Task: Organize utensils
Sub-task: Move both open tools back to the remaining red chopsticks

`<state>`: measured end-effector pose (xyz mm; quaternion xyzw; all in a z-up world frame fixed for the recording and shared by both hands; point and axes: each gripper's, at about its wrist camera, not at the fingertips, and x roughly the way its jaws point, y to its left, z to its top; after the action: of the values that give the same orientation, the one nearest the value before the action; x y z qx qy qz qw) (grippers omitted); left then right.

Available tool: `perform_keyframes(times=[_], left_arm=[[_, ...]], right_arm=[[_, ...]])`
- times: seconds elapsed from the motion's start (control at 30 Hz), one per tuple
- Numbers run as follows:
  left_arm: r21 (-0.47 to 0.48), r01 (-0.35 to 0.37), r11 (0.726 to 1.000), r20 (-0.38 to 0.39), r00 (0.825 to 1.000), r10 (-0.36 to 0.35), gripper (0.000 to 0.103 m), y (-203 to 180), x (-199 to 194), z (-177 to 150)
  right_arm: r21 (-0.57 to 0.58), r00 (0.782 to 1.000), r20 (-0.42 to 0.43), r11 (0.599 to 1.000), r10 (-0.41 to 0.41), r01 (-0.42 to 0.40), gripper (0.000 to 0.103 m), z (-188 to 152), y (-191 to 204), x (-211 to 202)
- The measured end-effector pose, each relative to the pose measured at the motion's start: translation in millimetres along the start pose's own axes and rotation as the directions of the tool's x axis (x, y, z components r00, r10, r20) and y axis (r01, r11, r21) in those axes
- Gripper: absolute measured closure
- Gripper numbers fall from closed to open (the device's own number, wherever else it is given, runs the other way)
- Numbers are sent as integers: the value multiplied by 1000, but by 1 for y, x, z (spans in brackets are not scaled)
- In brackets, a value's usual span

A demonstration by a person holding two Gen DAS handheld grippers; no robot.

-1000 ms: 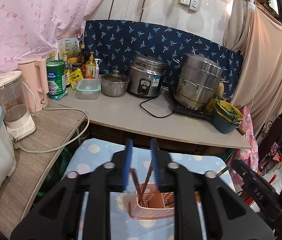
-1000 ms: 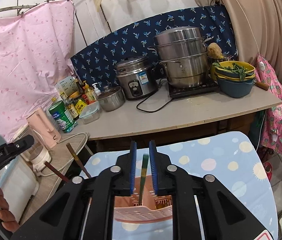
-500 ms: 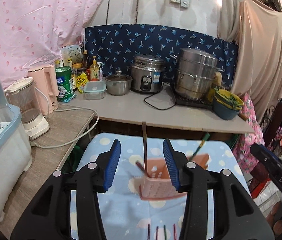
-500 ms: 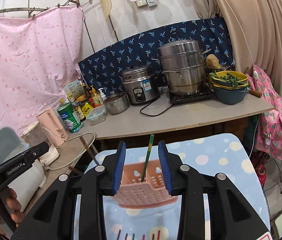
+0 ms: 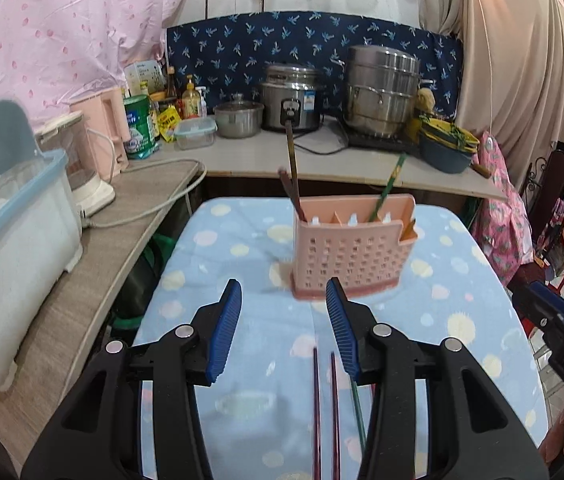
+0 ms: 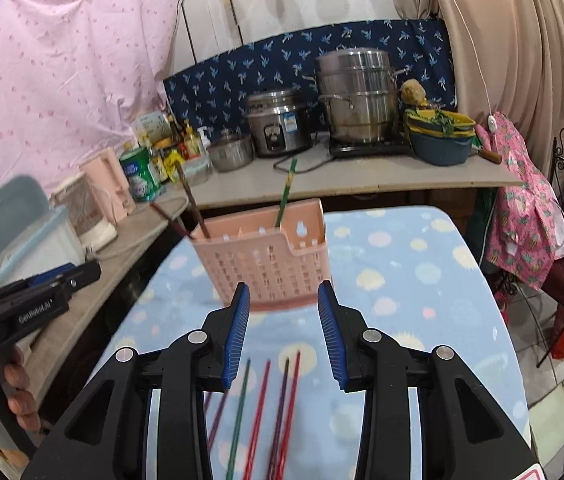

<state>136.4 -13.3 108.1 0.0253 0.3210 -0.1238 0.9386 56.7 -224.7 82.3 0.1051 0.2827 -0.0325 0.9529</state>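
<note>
Grippers: both [image 5: 284, 298] [image 6: 284, 298] apart, empty | holder [image 6: 265, 256]: three chopsticks [image 6: 286, 192]

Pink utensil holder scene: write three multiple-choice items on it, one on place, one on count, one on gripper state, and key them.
1. Where does the pink utensil holder stand?
A. on the blue dotted cloth
B. on the grey counter
C. inside the white bin

2. How many chopsticks stand in the holder?
A. none
B. three
C. six

3. How are the right gripper's jaws?
A. shut on a chopstick
B. shut on the holder
C. open, nothing between them

Key: 1 A, the holder rests on the blue dotted cloth. 2 B, two brown chopsticks and one green chopstick stick out of it. 3 C, both pads stand apart with only cloth showing between, having just been opening.
</note>
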Motion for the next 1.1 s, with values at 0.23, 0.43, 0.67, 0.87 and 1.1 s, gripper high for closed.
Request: perform_keyframes(times=[0.23, 0.43, 0.67, 0.87, 1.1], left_arm=[[5, -3, 1000, -66, 998, 3, 61, 3, 4, -47], [-7, 8, 1000, -129, 992, -8, 61, 6, 6, -85], [-32, 1, 999, -213, 977, -8, 61, 15, 12, -125], [-39, -10, 999, -249, 969, 0, 61, 22, 11, -145], [-34, 3, 999, -271, 963, -12, 61, 17, 11, -155]], right_arm=[[-10, 994, -108, 1000, -23, 22, 68, -54, 0, 2], [-21, 979, -200, 999, -39, 36, 68, -101, 1, 8], [-55, 958, -280, 997, -60, 46, 68, -147, 9, 10], [-79, 945, -322, 996, -61, 38, 68, -169, 14, 12], [-75, 938, -341, 997, -56, 32, 74, -175, 15, 20]])
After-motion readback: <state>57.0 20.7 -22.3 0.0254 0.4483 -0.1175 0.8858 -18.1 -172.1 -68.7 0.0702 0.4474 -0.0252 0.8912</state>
